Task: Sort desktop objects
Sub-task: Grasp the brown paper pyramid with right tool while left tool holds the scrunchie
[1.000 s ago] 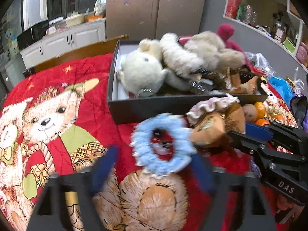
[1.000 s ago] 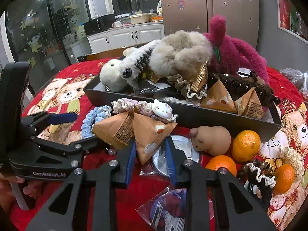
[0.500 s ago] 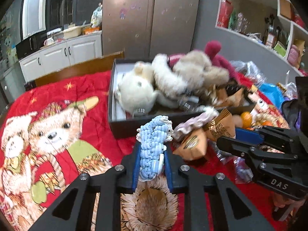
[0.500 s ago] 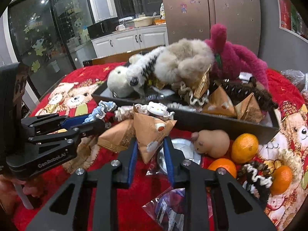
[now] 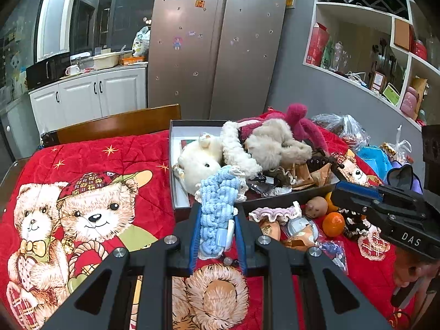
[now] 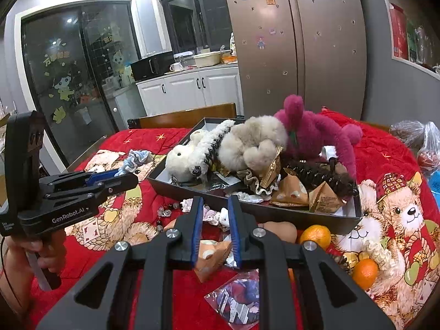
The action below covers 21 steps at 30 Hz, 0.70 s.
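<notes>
My left gripper (image 5: 216,209) is shut on a blue crocheted scrunchie (image 5: 217,200) and holds it up above the red bear blanket. The right wrist view shows the same scrunchie (image 6: 137,159) sticking out of the left gripper (image 6: 134,177). My right gripper (image 6: 216,200) is shut with nothing between its pads. An orange snack packet (image 6: 210,255) lies on the blanket beneath it, beside a frilly white scrunchie (image 6: 222,217). Just beyond both grippers stands a black box (image 6: 288,214) with plush toys and packets in it. The right gripper (image 5: 334,195) hovers in front of the box's near wall.
Oranges (image 6: 315,236) and a brown mouse toy (image 6: 280,229) lie before the box. A plastic-bagged card (image 6: 239,299) is under my right gripper. A wooden chair back (image 5: 118,123) stands behind the table. Plastic bags (image 5: 343,129) crowd the far right.
The left gripper went from open around the blue scrunchie to shut on it and lifted it. Both grippers rose. The orange packet that was between the right fingers now lies below them.
</notes>
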Each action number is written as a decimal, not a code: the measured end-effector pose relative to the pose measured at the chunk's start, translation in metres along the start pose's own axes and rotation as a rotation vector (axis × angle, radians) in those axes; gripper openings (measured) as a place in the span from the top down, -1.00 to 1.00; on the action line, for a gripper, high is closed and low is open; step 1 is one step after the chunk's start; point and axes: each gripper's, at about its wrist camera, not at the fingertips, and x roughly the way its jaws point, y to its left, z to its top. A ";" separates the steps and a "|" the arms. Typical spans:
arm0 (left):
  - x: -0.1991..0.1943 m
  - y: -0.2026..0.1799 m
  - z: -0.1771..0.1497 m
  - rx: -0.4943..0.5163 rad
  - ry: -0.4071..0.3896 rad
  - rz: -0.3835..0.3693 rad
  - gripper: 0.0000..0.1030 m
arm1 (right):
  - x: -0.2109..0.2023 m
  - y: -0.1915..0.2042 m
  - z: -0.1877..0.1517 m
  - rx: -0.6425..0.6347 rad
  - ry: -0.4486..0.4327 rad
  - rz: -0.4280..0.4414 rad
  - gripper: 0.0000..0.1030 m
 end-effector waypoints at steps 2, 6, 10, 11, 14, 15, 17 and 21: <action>0.004 -0.003 -0.002 0.009 0.007 0.000 0.57 | 0.005 0.001 -0.004 0.007 0.024 0.024 0.62; 0.014 -0.010 -0.010 0.024 0.041 -0.017 0.57 | 0.027 0.002 -0.015 0.005 0.113 0.083 0.61; 0.020 -0.014 -0.015 0.031 0.064 -0.026 0.57 | 0.039 0.009 -0.025 -0.044 0.181 0.122 0.31; 0.021 -0.014 -0.016 0.033 0.069 -0.028 0.57 | 0.040 0.011 -0.027 -0.062 0.189 0.127 0.21; 0.023 -0.013 -0.016 0.032 0.073 -0.028 0.57 | 0.043 0.017 -0.032 -0.119 0.217 0.090 -0.02; 0.023 -0.013 -0.016 0.030 0.074 -0.029 0.57 | 0.043 0.018 -0.034 -0.130 0.220 0.074 -0.02; 0.023 -0.012 -0.016 0.025 0.076 -0.032 0.57 | 0.048 0.014 -0.037 -0.119 0.236 0.062 -0.02; 0.025 -0.011 -0.016 0.023 0.082 -0.029 0.57 | 0.056 0.007 -0.040 -0.092 0.245 0.043 -0.02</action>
